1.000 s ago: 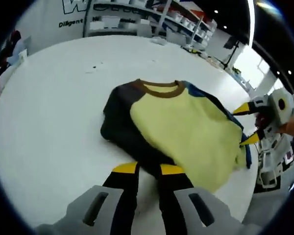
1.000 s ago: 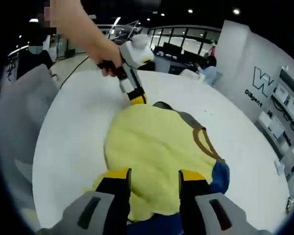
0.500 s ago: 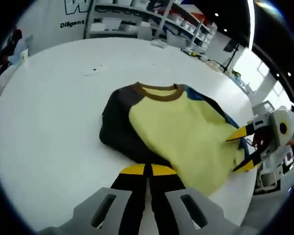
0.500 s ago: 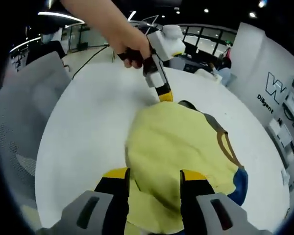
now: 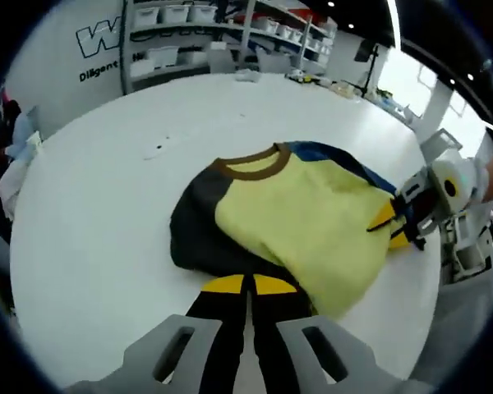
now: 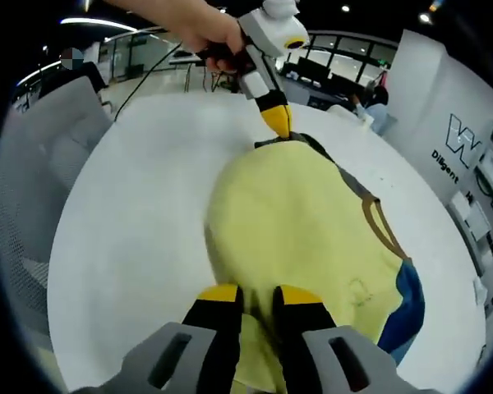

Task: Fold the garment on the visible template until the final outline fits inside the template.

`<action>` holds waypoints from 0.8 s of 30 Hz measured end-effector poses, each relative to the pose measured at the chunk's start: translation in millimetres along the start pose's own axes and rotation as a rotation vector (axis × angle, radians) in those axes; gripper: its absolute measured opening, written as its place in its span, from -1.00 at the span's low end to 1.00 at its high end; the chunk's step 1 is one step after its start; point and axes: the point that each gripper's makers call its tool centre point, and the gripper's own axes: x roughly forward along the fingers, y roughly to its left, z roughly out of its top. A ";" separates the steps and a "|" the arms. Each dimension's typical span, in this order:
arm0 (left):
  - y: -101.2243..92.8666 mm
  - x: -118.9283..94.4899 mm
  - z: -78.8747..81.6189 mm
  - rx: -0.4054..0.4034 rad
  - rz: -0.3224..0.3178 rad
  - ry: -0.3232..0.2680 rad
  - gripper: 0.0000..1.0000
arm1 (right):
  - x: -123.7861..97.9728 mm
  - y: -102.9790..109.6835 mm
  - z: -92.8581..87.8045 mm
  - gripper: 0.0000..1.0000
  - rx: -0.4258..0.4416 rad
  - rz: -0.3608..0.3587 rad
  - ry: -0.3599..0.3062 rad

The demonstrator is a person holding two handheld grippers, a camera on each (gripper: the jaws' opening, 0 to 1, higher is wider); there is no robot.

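Left gripper (image 5: 248, 285) pinched narrow on dark hem of garment (image 5: 304, 222), cloth just ahead of its tips. Right gripper (image 6: 255, 295) likewise clamped on yellow hem right at its tips. Garment spread between both tools on white table (image 5: 90, 189); template not discernible. Best to lift both corners together, level, carry toward brown collar (image 5: 246, 164), lay flat without dragging. Bare table ahead of left tool; table edge close behind right gripper.
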 end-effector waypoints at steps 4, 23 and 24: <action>16.1 -15.4 3.8 0.057 0.022 0.014 -0.99 | -0.9 -2.1 0.3 -1.00 0.015 0.002 0.003; 61.9 -66.8 14.4 0.372 0.160 0.117 -0.91 | -1.2 -3.1 -3.8 -1.00 0.034 0.007 0.038; 61.2 -66.3 16.4 0.332 0.160 0.098 -0.88 | -0.9 -3.3 -4.1 -1.00 0.035 0.007 0.040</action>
